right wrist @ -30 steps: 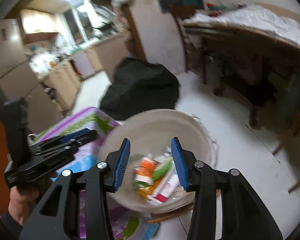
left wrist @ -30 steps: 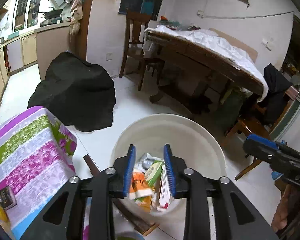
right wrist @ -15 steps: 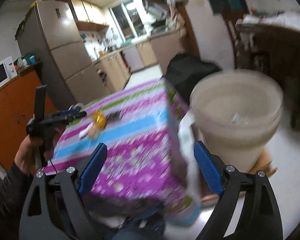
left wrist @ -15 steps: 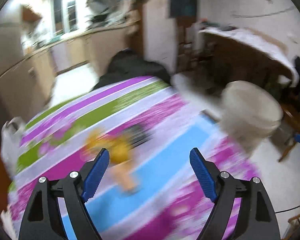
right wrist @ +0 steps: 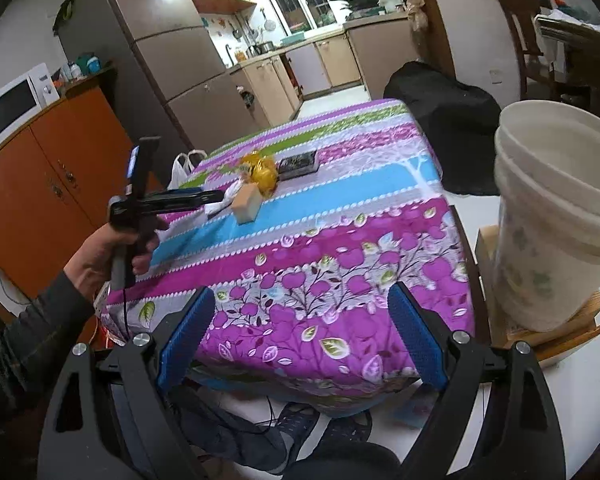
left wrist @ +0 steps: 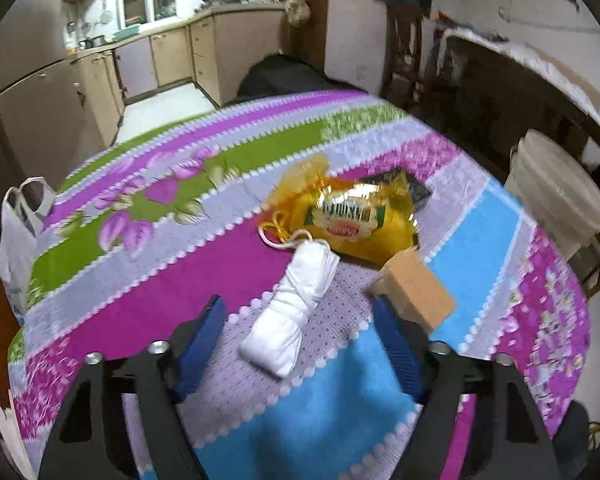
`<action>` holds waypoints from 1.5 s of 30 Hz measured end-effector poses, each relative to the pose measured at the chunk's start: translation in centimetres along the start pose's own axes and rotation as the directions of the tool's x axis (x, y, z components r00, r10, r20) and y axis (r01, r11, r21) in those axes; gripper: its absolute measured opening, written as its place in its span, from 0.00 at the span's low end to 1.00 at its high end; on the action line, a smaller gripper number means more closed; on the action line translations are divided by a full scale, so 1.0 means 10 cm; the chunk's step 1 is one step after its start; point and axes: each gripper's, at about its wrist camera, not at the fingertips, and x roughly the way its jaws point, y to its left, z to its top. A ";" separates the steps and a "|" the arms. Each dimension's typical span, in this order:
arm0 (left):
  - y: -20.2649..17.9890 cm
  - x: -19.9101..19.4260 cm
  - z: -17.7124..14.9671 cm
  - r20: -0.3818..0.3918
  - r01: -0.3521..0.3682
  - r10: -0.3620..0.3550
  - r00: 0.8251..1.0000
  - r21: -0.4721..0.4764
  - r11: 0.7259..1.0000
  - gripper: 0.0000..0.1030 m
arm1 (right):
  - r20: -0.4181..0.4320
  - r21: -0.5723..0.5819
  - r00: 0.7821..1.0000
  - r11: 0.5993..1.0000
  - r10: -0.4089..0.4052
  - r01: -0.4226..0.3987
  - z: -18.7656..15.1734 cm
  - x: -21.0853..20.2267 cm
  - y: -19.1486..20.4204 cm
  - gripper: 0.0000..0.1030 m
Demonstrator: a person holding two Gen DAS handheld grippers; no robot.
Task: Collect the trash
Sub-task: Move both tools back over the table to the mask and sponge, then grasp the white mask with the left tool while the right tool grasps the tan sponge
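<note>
Left wrist view: left gripper (left wrist: 300, 340) w/ jaws partway apart & closing, pads touching nothing. Between the blue pads, a knotted white plastic bundle (left wrist: 296, 304) flat on the striped floral tablecloth (left wrist: 140, 184). Just beyond at 12 o'clock, a yellow snack bag (left wrist: 352, 216); small cardboard box (left wrist: 414, 292) at 2 o'clock, by the right pad. White bucket (left wrist: 556, 196) off the table edge at 3 o'clock.

Right wrist view: right gripper (right wrist: 300, 340) spread wide, empty, aimed over the table's near edge. Left hand (right wrist: 100, 252) at 9 o'clock holding the other tool over the same trash. Bucket at 3 o'clock, on a wooden board (right wrist: 556, 336).
</note>
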 end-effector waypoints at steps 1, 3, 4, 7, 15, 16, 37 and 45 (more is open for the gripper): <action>-0.02 0.08 0.00 -0.020 0.010 -0.009 1.000 0.011 1.000 0.60 | -0.009 -0.007 1.000 1.000 -0.002 0.002 0.00 0.03 0.02 0.82; -0.03 0.18 0.00 -0.039 0.003 -0.002 0.999 0.016 1.000 0.54 | -0.020 -0.022 1.000 1.000 -0.005 0.005 0.02 0.07 0.07 0.82; -0.01 0.21 0.00 -0.038 -0.002 0.003 0.999 0.009 1.000 0.51 | -0.027 -0.035 1.000 0.999 -0.008 0.007 0.04 0.12 0.10 0.82; 0.05 0.23 0.02 -0.023 0.005 -0.005 1.000 -0.025 1.000 0.36 | -0.049 -0.070 0.999 0.998 -0.007 0.004 0.16 0.26 0.20 0.77; 0.04 0.03 -0.15 0.026 -0.023 0.025 0.999 -0.075 0.997 0.25 | -0.114 -0.179 0.993 0.983 0.018 -0.039 0.52 0.96 0.63 0.48; 0.06 -0.02 -0.18 0.034 -0.038 0.041 0.999 -0.091 0.995 0.25 | -0.131 -0.188 0.991 0.981 0.022 -0.046 0.58 1.12 0.70 0.48; 0.14 -0.50 -0.52 0.131 -0.168 0.208 0.969 -0.269 0.949 0.25 | -0.185 -0.286 0.962 0.947 -0.201 0.143 0.79 2.39 1.05 0.28; -0.01 -0.79 -0.60 0.183 -0.196 0.251 0.951 -0.272 0.942 0.25 | -0.057 -0.269 0.985 0.952 -0.165 0.144 0.69 1.89 1.11 0.26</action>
